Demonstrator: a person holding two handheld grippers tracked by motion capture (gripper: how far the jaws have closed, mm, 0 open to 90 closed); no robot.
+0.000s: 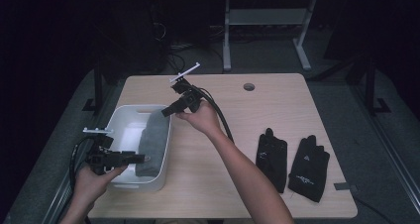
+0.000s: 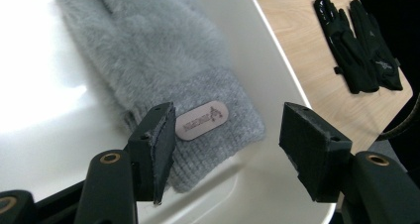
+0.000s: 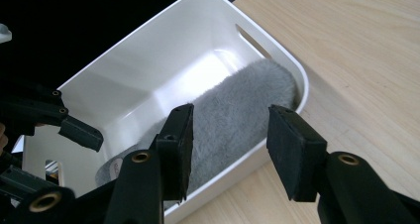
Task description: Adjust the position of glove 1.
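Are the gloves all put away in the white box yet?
Not yet. The grey fuzzy glove already lies in the white box. Both tools, left and right, hover open over it, holding nothing. The two black gloves wait on the table.

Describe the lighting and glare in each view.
High view: dim, surroundings nearly black, table evenly lit. Left gripper view: bright glare washes out the white bin floor beside the grey mitten. Right gripper view: a glossy highlight on the bin's inner wall, darkness beyond its rim.
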